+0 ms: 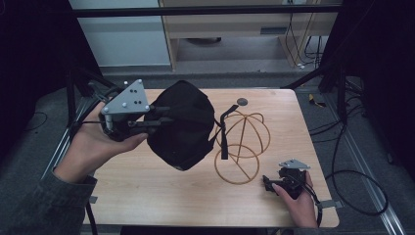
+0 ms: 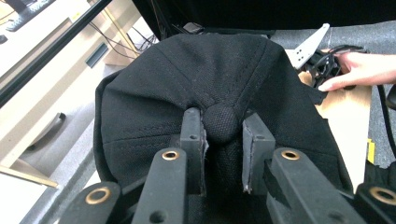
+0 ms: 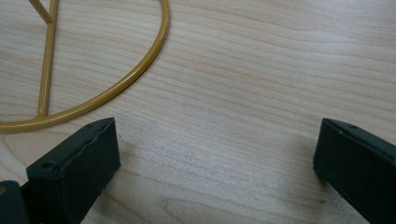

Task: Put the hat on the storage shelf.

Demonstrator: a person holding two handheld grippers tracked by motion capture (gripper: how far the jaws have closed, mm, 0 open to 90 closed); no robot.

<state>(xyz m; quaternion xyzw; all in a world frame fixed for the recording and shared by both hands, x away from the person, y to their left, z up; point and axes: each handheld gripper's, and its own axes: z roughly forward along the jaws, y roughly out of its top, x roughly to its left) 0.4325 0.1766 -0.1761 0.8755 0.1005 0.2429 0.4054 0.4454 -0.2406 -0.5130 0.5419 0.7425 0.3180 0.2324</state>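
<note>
Two risks we see. Left gripper (image 2: 223,140) pinches cap (image 1: 182,125) by top button alone, above table; cap could slip. Stand (image 1: 242,147) beside cap may snag. Right gripper (image 3: 215,158) wide, empty.

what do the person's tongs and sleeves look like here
Both tongs are black, each topped by a grey three-cornered plate with small studs: the left tongs, the right tongs. The jaws are flat, square-ended black blocks on arms with brass-ringed holes, seen in the left gripper view. A black cable trails from each. The left sleeve is dark grey-green.
</note>
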